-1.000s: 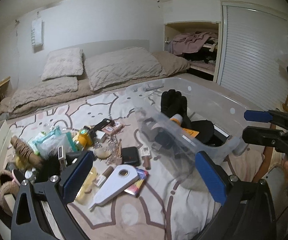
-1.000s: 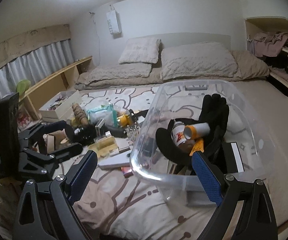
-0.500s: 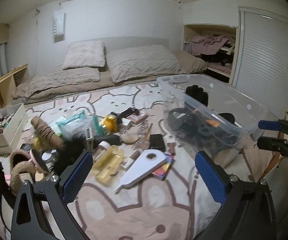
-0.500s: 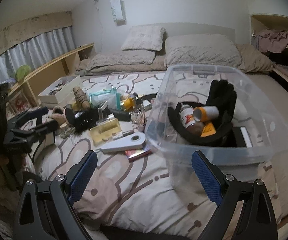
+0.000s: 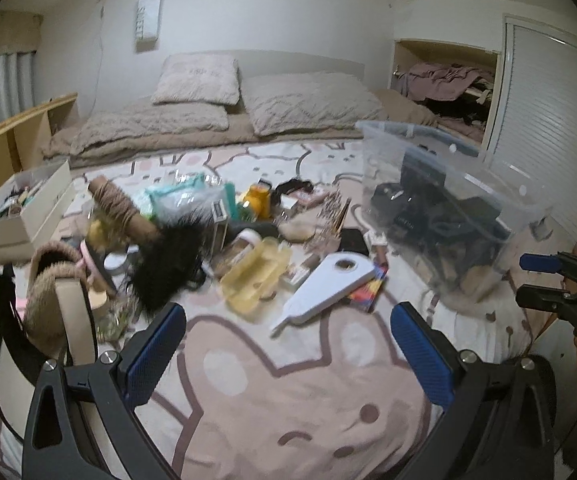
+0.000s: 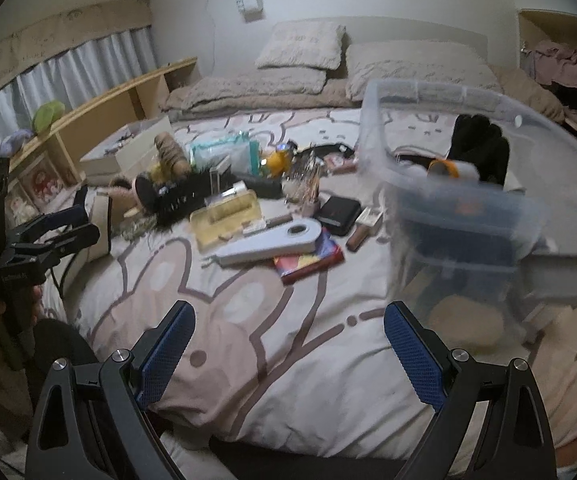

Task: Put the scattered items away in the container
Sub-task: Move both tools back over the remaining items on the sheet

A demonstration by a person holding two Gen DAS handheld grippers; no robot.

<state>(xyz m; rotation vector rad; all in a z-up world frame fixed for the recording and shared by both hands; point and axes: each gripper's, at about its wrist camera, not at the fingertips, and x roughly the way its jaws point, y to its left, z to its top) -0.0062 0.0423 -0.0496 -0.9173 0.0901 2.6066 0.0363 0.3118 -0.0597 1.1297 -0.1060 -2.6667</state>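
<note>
Both of your grippers have pulled back from the bin since a second ago, and the views now take in far more of the bed.

From the left wrist, your left gripper [image 5: 286, 340] hangs wide open, holding nothing, over a bare stretch of patterned bedspread [image 5: 288, 392]. The clear plastic bin [image 5: 484, 188] that filled the centre of this view a second ago now sits off to the right, near the bed's right edge, with dark things inside. The scattered pile lies beyond your fingers: one white paddle-shaped tool [image 5: 328, 286], one yellow tray [image 5: 256, 278] just left of it, one black fluffy thing [image 5: 170, 262], one spool of twine [image 5: 122, 210]. Two pillows [image 5: 308, 102] lie at the head of the bed.

From the right wrist, your right gripper [image 6: 286, 340] is likewise wide open and empty above open bedspread. The bin rises close on the right, holding one black glove [image 6: 478, 150] and one orange-capped bottle [image 6: 450, 168]. One black wallet [image 6: 338, 210] lies between the paddle tool and the bin. Your left gripper shows at the far left edge.
</note>
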